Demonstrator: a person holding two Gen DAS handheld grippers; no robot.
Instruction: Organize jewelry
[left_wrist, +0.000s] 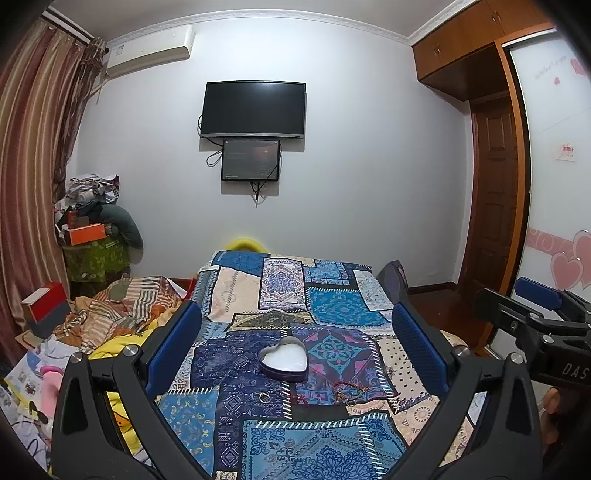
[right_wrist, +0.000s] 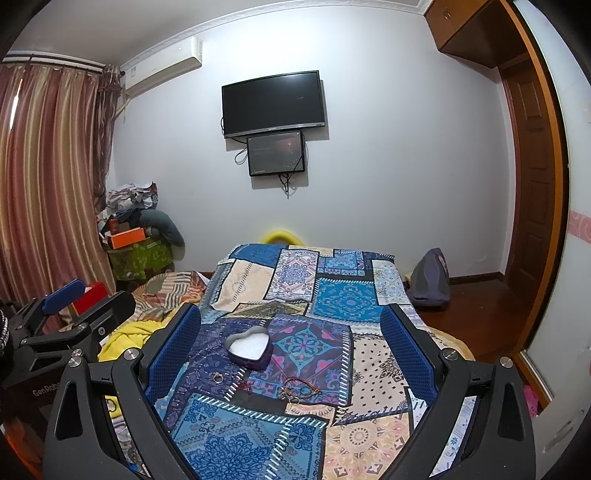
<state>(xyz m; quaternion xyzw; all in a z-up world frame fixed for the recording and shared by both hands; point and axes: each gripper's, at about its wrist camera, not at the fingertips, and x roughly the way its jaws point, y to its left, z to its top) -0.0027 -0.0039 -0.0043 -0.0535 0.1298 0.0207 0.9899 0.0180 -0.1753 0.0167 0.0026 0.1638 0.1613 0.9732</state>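
A heart-shaped tin (left_wrist: 283, 359) (right_wrist: 250, 348) with a white lining stands open on the patchwork cloth (left_wrist: 325, 306) (right_wrist: 340, 295). In front of it lie a small ring (left_wrist: 264, 397) (right_wrist: 217, 377), a red cord bracelet (left_wrist: 347, 386) (right_wrist: 301, 382) and a small gold piece (left_wrist: 343, 398) (right_wrist: 290, 396). My left gripper (left_wrist: 295, 350) hovers open above the cloth, its blue pads wide apart with nothing between them. My right gripper (right_wrist: 290, 350) is open too and holds nothing. Each gripper shows at the edge of the other's view.
The cloth covers a narrow table running toward a white wall with a television (left_wrist: 253, 109) (right_wrist: 272, 104). Piled bedding and boxes (left_wrist: 110, 314) lie left; a bag (right_wrist: 430, 278) sits on the wooden floor right. A wardrobe (left_wrist: 554, 184) stands far right.
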